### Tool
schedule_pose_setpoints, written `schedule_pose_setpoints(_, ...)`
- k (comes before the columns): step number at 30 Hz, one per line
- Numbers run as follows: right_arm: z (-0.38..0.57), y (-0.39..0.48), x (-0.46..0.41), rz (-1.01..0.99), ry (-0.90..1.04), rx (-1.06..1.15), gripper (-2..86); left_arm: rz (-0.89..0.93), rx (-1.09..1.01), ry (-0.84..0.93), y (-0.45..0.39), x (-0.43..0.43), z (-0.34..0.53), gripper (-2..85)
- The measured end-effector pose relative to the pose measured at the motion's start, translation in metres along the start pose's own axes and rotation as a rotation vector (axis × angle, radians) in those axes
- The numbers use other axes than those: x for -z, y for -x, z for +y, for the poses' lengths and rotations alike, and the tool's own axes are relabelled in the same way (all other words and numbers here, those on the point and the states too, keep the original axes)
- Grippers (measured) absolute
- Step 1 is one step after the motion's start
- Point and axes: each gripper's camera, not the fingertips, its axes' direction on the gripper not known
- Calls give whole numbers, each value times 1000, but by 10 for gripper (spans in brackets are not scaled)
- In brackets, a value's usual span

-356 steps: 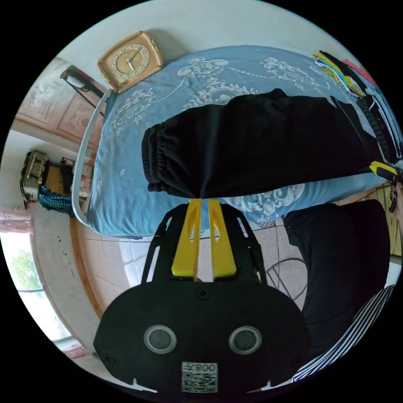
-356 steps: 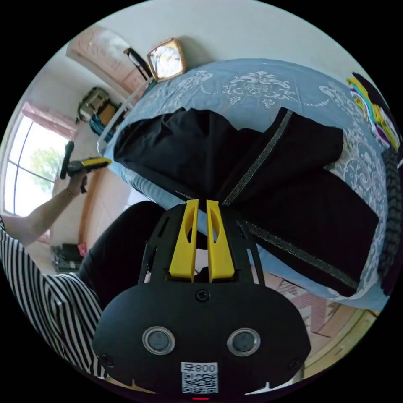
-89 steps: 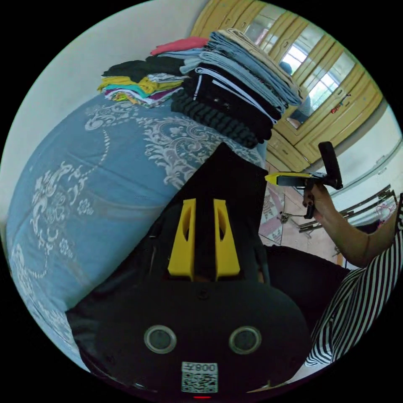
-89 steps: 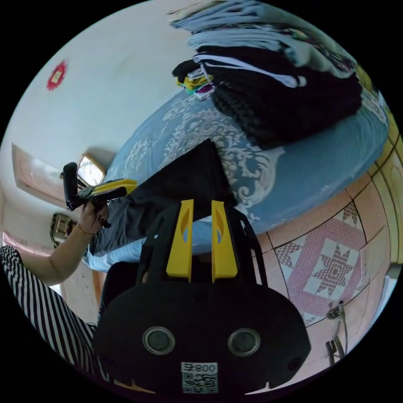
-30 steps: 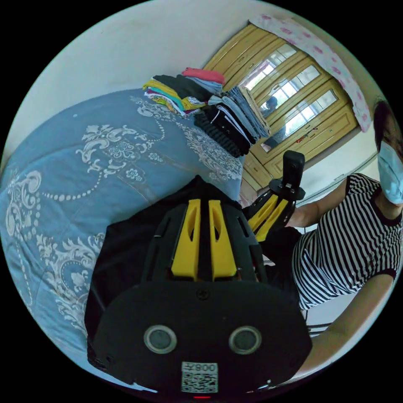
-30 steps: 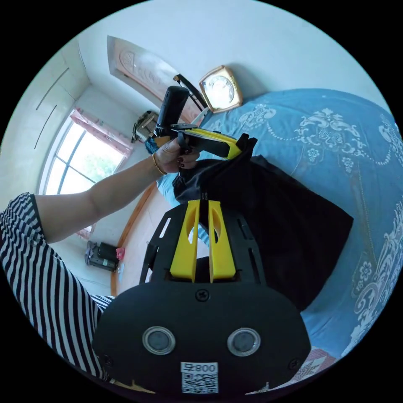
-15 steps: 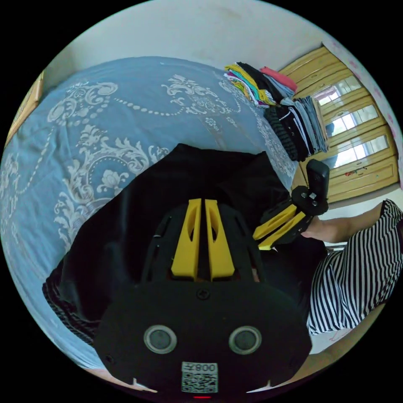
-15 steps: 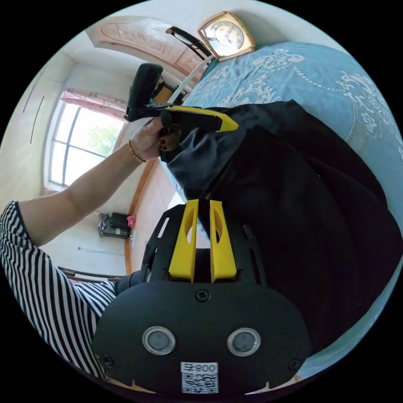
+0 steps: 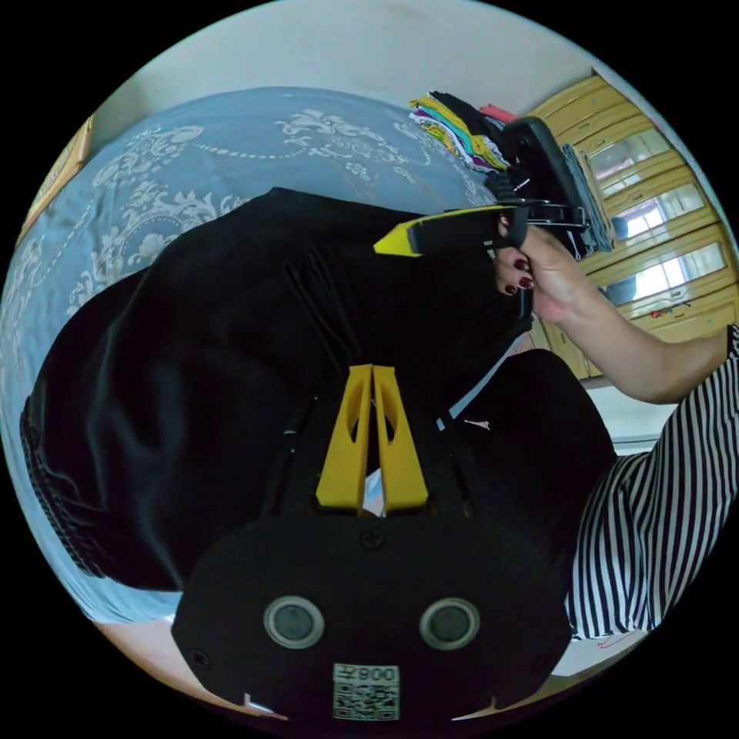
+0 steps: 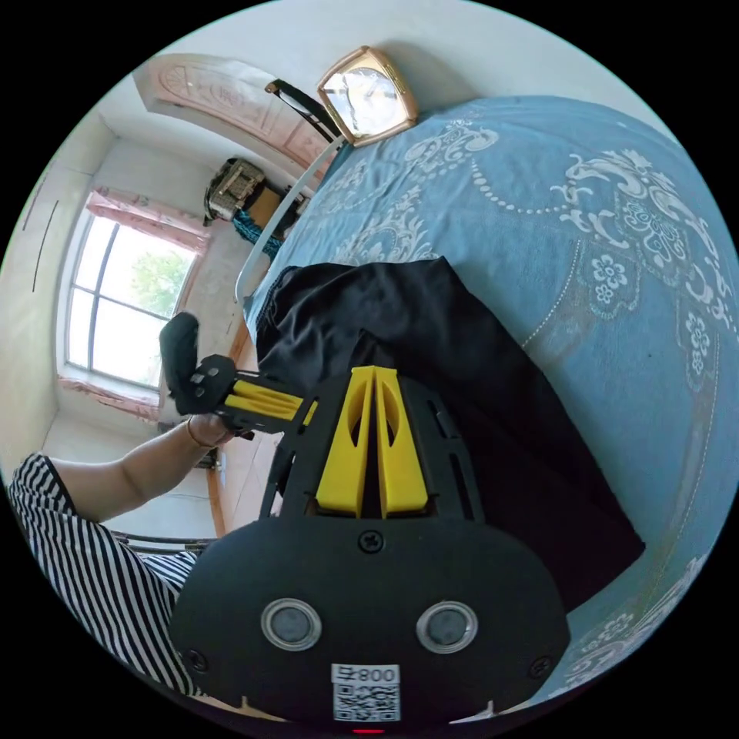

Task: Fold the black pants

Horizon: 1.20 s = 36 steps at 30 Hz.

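Note:
The black pants point(image 9: 215, 369) lie folded in a wide block on the blue bedspread point(image 9: 231, 154), elastic waistband at the left end. My left gripper point(image 9: 373, 371) is shut, its tips touching at the pants' near edge, no cloth visible between them. The right gripper point(image 9: 389, 245) hovers shut just above the pants' far right part, held by a hand point(image 9: 546, 277). In the right gripper view, the right gripper point(image 10: 374, 371) points shut over the pants point(image 10: 431, 339), and the left gripper point(image 10: 292, 404) sits at the bed's edge beside them.
Stacks of folded clothes point(image 9: 462, 138) stand at the bed's far right corner, before yellow wardrobe doors point(image 9: 647, 200). A clock point(image 10: 368, 94) leans at the bed's other end, near a window point(image 10: 131, 308). Bare bedspread point(image 10: 600, 269) stretches beyond the pants. The person's striped top point(image 9: 662, 523) is close by.
The lifted fold has come down, and the pants now lie flat on the bed. Both grippers' jaws have gone from a cloth-filled gap to fully together. The right gripper has moved over the pants.

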Motion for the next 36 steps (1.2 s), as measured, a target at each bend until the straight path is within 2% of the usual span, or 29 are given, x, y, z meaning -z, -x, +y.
schedule_pose_setpoints(5,-23,11,30,33,-28,55,1,-121,-40,43,-23,22,17,1)
schedule_pose_setpoints(8,-18,10,43,91,6,79,1,-43,-72,-56,-42,43,28,0)
schedule_pose_setpoints(11,-25,-4,37,196,87,36,0,-130,-68,60,-51,28,38,1)
schedule_pose_setpoints(12,-27,-9,35,197,101,22,0,-119,-50,6,-52,32,47,1)
schedule_pose_setpoints(14,-36,-20,42,104,87,-12,0,-93,-16,-5,-52,39,57,0)
schedule_pose_setpoints(18,-43,-22,55,81,44,-44,0,-74,33,-39,-54,55,80,0)
schedule_pose_setpoints(22,-49,6,67,41,-2,63,0,-66,85,-107,-64,73,94,0)
schedule_pose_setpoints(28,-78,30,33,28,123,164,1,-171,127,-220,-106,90,112,1)
schedule_pose_setpoints(33,-88,29,14,91,218,167,2,-289,363,-171,-114,81,140,2)
schedule_pose_setpoints(34,-88,28,17,91,225,172,2,-274,379,-198,-116,83,144,2)
schedule_pose_setpoints(36,-84,27,26,90,220,181,2,-108,314,-316,-133,89,147,2)
